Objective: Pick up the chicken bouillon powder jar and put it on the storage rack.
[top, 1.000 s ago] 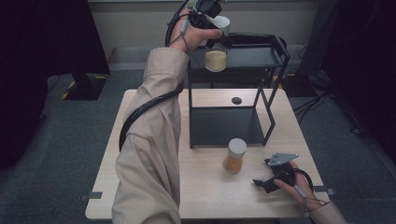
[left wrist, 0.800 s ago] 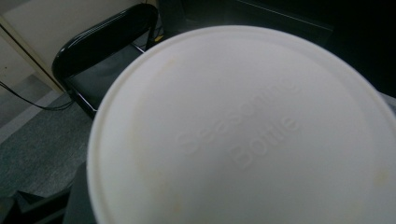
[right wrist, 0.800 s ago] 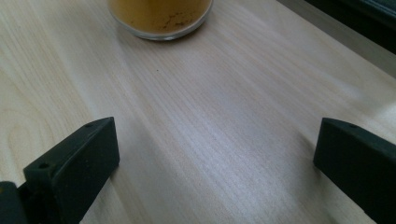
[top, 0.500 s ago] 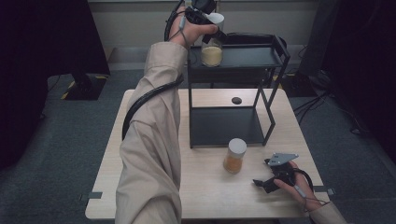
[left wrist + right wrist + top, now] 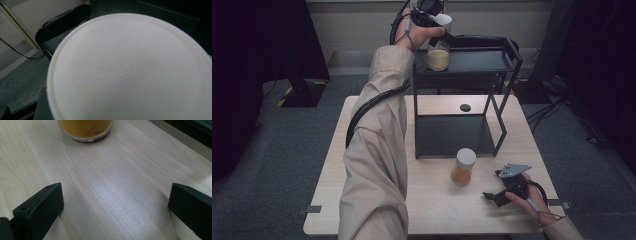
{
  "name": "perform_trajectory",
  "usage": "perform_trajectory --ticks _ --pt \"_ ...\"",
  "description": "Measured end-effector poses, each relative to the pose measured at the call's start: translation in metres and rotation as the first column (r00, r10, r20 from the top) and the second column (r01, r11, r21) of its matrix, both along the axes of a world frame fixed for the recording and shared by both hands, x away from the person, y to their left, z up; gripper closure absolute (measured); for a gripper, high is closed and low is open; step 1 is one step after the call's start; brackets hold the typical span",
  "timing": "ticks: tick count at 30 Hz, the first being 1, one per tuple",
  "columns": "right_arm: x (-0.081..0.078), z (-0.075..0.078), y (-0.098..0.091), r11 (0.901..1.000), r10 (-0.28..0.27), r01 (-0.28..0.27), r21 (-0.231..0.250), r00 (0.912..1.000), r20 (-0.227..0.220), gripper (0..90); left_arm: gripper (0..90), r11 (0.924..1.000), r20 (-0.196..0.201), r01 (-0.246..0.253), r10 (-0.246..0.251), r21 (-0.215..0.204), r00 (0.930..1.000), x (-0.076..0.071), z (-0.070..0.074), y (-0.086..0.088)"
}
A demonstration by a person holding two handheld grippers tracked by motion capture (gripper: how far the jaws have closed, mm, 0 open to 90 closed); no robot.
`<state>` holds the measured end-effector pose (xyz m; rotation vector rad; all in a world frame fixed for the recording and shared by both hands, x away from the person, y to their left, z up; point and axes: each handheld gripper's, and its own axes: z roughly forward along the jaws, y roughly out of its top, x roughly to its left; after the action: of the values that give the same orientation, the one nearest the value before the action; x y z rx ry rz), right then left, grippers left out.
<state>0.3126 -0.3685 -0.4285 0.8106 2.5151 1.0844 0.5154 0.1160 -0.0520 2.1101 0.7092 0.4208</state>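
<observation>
Since the earlier frame, the left gripper [image 5: 432, 11] has lowered its seasoning bottle [image 5: 438, 50] onto the top shelf of the black rack [image 5: 482, 61], at 12 o'clock. It stays clamped on the white lid [image 5: 130, 70]. The right gripper [image 5: 501, 192], jaws wide apart, rests unmoved on the wooden table [image 5: 432, 210] at 4 o'clock, with the second spice jar [image 5: 463, 167] at its 10 o'clock.

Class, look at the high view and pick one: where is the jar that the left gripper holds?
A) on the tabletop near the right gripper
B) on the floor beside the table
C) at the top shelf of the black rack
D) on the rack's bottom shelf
C: the left gripper holds the jar of pale powder at the top shelf of the black rack; a second jar stands on the table.
</observation>
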Motion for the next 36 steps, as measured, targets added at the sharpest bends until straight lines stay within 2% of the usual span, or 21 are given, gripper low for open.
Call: perform_trajectory --ticks 7,9,12,15,20,22,26,36 --pt "0.000 0.000 0.000 1.0000 0.000 0.000 0.000 1.0000 0.000 0.0 34.1 1.0000 0.003 -0.006 0.006 -0.006 1.0000 -0.001 -0.002 0.001" --pt "0.000 0.000 0.000 1.0000 0.000 0.000 0.000 1.0000 0.000 0.0 25.2 0.9996 0.004 -0.028 0.028 -0.002 0.9996 -0.003 -0.002 -0.001" --pt "0.000 0.000 0.000 1.0000 0.000 0.000 0.000 1.0000 0.000 0.0 11.0 0.9972 0.011 -0.070 0.070 -0.027 0.9975 -0.009 -0.003 0.002" --pt "0.000 0.000 0.000 1.0000 0.000 0.000 0.000 1.0000 0.000 0.0 5.2 0.9960 0.020 -0.078 0.079 -0.043 0.9967 -0.016 -0.004 0.007" --pt "0.000 0.000 0.000 1.0000 0.000 0.000 0.001 1.0000 0.000 0.0 5.0 0.9932 0.020 -0.092 0.094 -0.071 0.9954 -0.029 -0.006 0.021" --pt "0.000 0.000 0.000 1.0000 0.000 0.000 0.000 1.0000 0.000 0.0 3.5 0.9906 0.022 -0.095 0.097 -0.099 0.9950 -0.035 -0.008 0.029" --pt "0.000 0.000 0.000 1.0000 0.000 0.000 0.000 1.0000 0.001 0.0 0.6 0.9891 0.033 -0.094 0.098 -0.113 0.9946 -0.047 -0.012 0.041" --pt "0.000 0.000 0.000 1.0000 -0.001 0.001 0.000 1.0000 0.001 0.0 0.8 0.9854 0.030 -0.073 0.079 -0.154 0.9964 -0.074 -0.044 0.068"
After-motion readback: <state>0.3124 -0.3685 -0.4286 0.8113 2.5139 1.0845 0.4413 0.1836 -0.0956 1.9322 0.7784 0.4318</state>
